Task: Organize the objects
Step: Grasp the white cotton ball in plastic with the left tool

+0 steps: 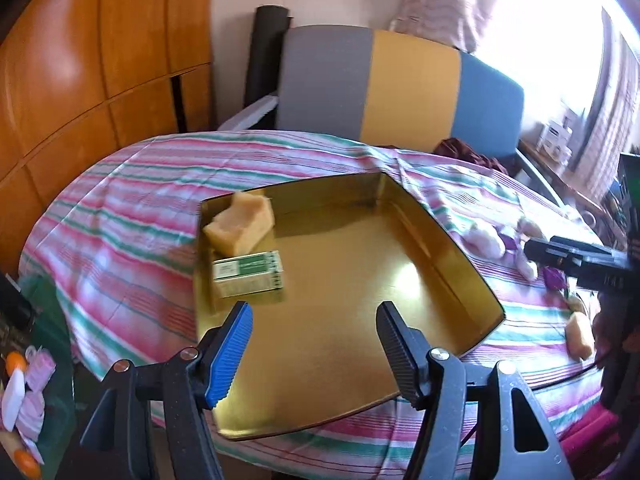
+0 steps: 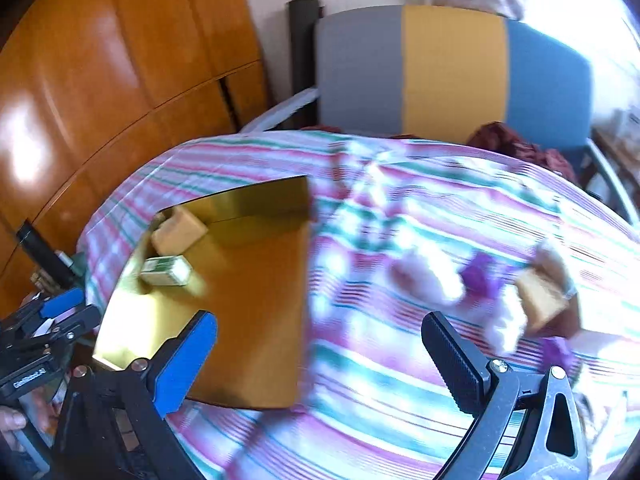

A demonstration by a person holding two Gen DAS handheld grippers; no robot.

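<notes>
A shallow gold tray (image 1: 360,248) lies on a striped cloth. At its far left corner it holds a yellow sponge (image 1: 240,222) and, just in front of that, a green and white box (image 1: 248,274). My left gripper (image 1: 314,316) hangs open over the tray's near part with nothing between its fingers. In the blurred right wrist view my right gripper (image 2: 320,320) is open and empty above the cloth, just right of the tray (image 2: 256,264). Purple and white soft items (image 2: 440,280) and a second yellow sponge (image 2: 540,296) lie to its right.
The striped cloth (image 1: 132,216) covers a rounded table. A chair back (image 1: 408,84) in grey, yellow and blue stands behind it, with wooden cabinet doors (image 1: 92,72) on the left. The right gripper's black housing (image 1: 580,264) shows at the left wrist view's right edge.
</notes>
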